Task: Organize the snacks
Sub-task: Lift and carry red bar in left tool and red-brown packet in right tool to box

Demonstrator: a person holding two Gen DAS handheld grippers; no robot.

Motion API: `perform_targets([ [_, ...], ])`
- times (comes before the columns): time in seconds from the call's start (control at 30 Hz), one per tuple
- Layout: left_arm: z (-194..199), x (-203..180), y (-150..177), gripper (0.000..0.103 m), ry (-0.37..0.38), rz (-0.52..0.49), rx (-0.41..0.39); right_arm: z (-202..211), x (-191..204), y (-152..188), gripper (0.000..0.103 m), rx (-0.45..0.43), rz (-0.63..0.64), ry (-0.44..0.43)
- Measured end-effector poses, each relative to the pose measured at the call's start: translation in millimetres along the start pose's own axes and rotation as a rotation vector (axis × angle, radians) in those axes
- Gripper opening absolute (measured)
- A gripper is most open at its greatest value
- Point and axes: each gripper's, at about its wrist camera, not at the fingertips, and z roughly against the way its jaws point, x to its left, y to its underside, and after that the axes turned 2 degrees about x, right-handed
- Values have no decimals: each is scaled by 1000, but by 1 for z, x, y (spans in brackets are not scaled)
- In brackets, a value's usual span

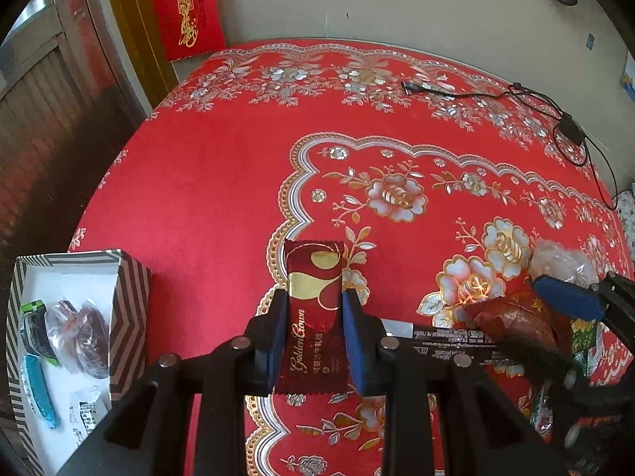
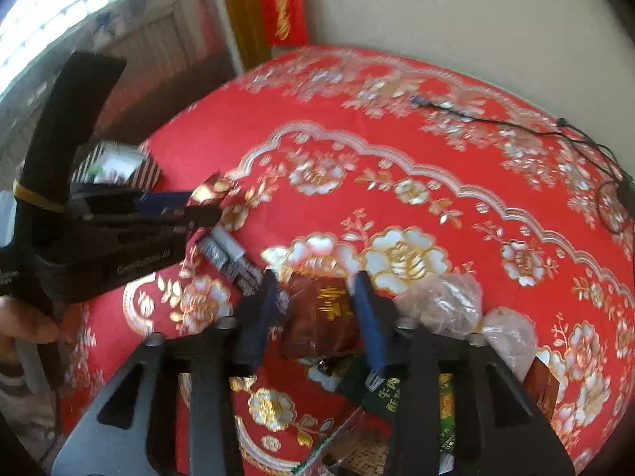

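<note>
**A:** Over the red flowered tablecloth [image 1: 206, 182], what is the left gripper [image 1: 313, 333] doing?

**B:** Its blue pads are pressed against both long edges of a dark red Golden Crown candy bar [image 1: 313, 301], which stands lengthwise between them, clear of the cloth. I judge it is held by the edges so it can be carried flat to the striped box [image 1: 131, 301], just to the left at the table's rim.

**A:** And the right gripper [image 2: 321, 309]?

**B:** It points down into the snack pile. A brown packet with gold lettering [image 2: 321, 317] sits between its fingers. The view is blurred, so I cannot tell whether the pads press on it or merely flank it.

**A:** What is in the box?

**B:** Four things that I can count: a dark pouch with a green top [image 1: 33, 325], a clear bag of brown pieces [image 1: 79, 337], a blue bar [image 1: 39, 392] and a white printed wrapper [image 1: 85, 416].

**A:** And left on the table?

**B:** Two clear crinkled bags [image 2: 448, 301], a long black printed stick [image 2: 226, 254], green packets [image 2: 385, 404] overlapping too much to count, and one black cable [image 1: 516, 95] at the far side.
</note>
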Motion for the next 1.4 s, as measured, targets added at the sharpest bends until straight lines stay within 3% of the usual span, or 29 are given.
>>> perform_targets([
  [0.03,0,0,0,29,1,0,-1,-3,2,-1,53,31,20,-11],
  [0.23,0,3,0,29,-2,3,-6,-19,2,0,52,119,76,13],
  [0.27,1,3,0,30,-1,2,-7,-18,-1,2,41,112,68,4],
  [0.37,5,4,0,30,2,4,-15,-12,-5,8,35,70,49,-11],
  [0.5,15,1,3,30,11,-2,-36,9,-1,11,35,-15,24,-34],
  [0.97,54,22,36,29,16,11,-110,42,49,24,35,-154,-5,-85],
  [1.4,87,88,66,29,22,91,-151,35,119,12,35,-149,76,-159],
])
